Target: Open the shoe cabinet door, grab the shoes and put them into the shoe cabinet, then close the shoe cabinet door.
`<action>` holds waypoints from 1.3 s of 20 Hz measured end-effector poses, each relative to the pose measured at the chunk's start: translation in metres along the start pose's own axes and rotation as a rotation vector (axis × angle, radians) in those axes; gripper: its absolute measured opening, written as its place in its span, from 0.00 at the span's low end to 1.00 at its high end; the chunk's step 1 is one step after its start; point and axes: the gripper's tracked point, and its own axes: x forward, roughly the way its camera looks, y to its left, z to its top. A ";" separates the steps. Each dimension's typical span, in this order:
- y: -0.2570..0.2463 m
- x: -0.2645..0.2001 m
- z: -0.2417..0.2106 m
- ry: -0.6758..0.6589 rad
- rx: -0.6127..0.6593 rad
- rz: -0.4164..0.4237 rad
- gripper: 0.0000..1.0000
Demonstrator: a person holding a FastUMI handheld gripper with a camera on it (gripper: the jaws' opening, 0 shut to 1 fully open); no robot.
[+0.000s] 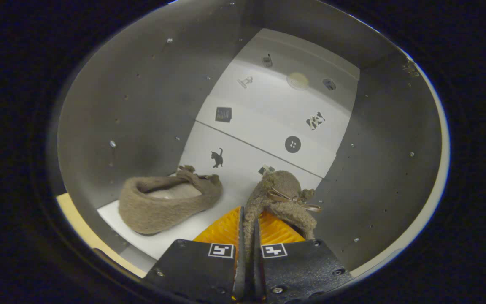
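second slipper carried into the cabinet

inside the shoe cabinet (150, 97), the tongs (248, 236) are drawn narrow and pinch the fuzzy edge of a tan slipper (279, 196), both fingers pressing on the fabric between them. its bow and toe point ahead, toward the white back panel (264, 126) printed with small dark figures, a cat and a button among them. a matching slipper (165, 202) already sits on the white shelf floor (175, 232), just to one side of the fingers and close by the held one, beside a grey side wall.
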 end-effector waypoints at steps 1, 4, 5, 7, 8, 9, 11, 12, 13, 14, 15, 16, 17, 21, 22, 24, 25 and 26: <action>-0.003 0.010 -0.004 -0.009 0.000 0.004 0.11; -0.001 0.027 -0.016 -0.017 0.104 0.067 0.12; 0.009 0.028 -0.014 -0.019 0.211 0.121 0.13; 0.014 0.033 -0.018 -0.003 0.330 0.162 0.15; 0.010 0.033 -0.017 -0.015 0.332 0.140 0.17; 0.013 0.032 -0.014 -0.022 0.345 0.147 0.20; 0.023 0.025 -0.010 -0.008 0.370 0.172 0.33; 0.023 0.022 -0.008 -0.004 0.370 0.175 0.42; 0.022 0.018 -0.006 -0.002 0.369 0.166 0.51; 0.019 0.013 -0.005 0.003 0.361 0.149 0.60; 0.017 0.008 -0.005 0.012 0.356 0.142 0.70; 0.014 0.000 0.002 -0.004 0.350 0.129 0.79; 0.008 -0.006 0.004 -0.019 0.345 0.107 0.88; -0.006 -0.062 0.025 -0.061 0.323 0.043 0.99; -0.007 -0.079 0.030 -0.069 0.323 0.032 0.99; -0.001 -0.122 0.046 -0.097 0.324 0.046 0.99; 0.005 -0.150 0.052 -0.105 0.335 0.063 1.00; 0.007 -0.176 0.057 -0.112 0.348 0.069 1.00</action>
